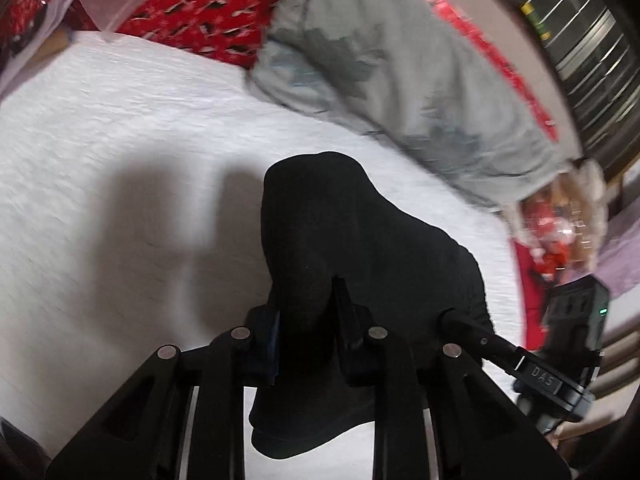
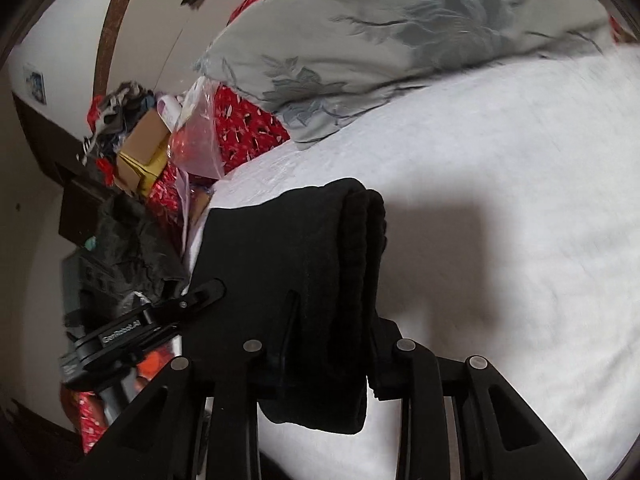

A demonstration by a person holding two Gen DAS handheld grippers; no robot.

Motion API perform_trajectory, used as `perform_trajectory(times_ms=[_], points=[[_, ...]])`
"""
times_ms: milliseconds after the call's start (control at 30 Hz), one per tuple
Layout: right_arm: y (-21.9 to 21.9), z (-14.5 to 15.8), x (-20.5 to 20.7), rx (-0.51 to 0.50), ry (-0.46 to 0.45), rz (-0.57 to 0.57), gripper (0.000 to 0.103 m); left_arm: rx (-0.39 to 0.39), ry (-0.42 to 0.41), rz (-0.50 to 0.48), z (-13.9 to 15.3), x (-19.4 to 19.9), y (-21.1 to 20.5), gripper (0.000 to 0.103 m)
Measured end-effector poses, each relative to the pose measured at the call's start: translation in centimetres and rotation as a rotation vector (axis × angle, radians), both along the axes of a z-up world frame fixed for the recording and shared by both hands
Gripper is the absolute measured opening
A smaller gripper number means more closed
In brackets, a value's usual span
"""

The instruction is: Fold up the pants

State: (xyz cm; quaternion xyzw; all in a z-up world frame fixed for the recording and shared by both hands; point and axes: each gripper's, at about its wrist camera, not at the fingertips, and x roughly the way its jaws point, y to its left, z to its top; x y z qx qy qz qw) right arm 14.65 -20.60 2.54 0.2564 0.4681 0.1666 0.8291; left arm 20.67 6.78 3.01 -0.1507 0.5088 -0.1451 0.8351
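**Inspector:** Report the left side first.

**Me:** My left gripper (image 1: 308,332) is pinched on a bunched end of the black pants (image 1: 340,248), which hang over the white bedspread (image 1: 120,140), on the near side of the grey floral pillow (image 1: 400,80). The cloth is soft and limp, light by my judgement (it droops both above and below my jaws), so it will sag and want support at both ends.

**Inspector:** And the right?

**Me:** My right gripper (image 2: 332,344) clamps a thicker, folded edge of the same pants (image 2: 304,248), also short of that pillow (image 2: 360,40). Best hold, I judge, is through all layers at the corners, or the inner ones may slip.

**Inspector:** What can't you verify?

**Me:** My pads are buried in black cloth. Whether I hold waistband or hems, I cannot tell. The span between my grippers and the fold count are unclear; the edges are blurred.
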Motion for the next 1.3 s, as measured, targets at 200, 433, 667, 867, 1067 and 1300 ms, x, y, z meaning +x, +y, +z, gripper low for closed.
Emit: perform_trajectory(times_ms=[200,433,667,867,1067,1300], points=[[3.1,-5.3,2.5,-0.174,0.083,0.034,0.040,0.286,0.012,0.006,-4.9,0.0,-1.0,0.053],[-0.5,-2.7,-0.8,-0.192,0.022,-0.022,0.055,0.274,-0.029,0.099,-3.2,-4.2,0.2,0.069],[1.8,2.3,-6.6,-0.437,-0.083,-0.094,0.095,0.278,0.002,0.133,-3.4,-7.4,-1.7,0.069],[2.9,1.5,-10.7,-0.588,-0.054,-0.126,0.103,0.415,-0.071,0.151,-3.6,-10.0,-3.4,0.069],[2.4,1.2,-12.0,-0.556,-0.023,-0.112,0.103,0.416,-0.115,0.117,-3.0,-11.3,-4.0,0.069],[2.4,3.5,-13.6,-0.621,-0.170,-0.160,0.103,0.447,-0.150,0.098,-2.6,-12.4,-5.2,0.069]])
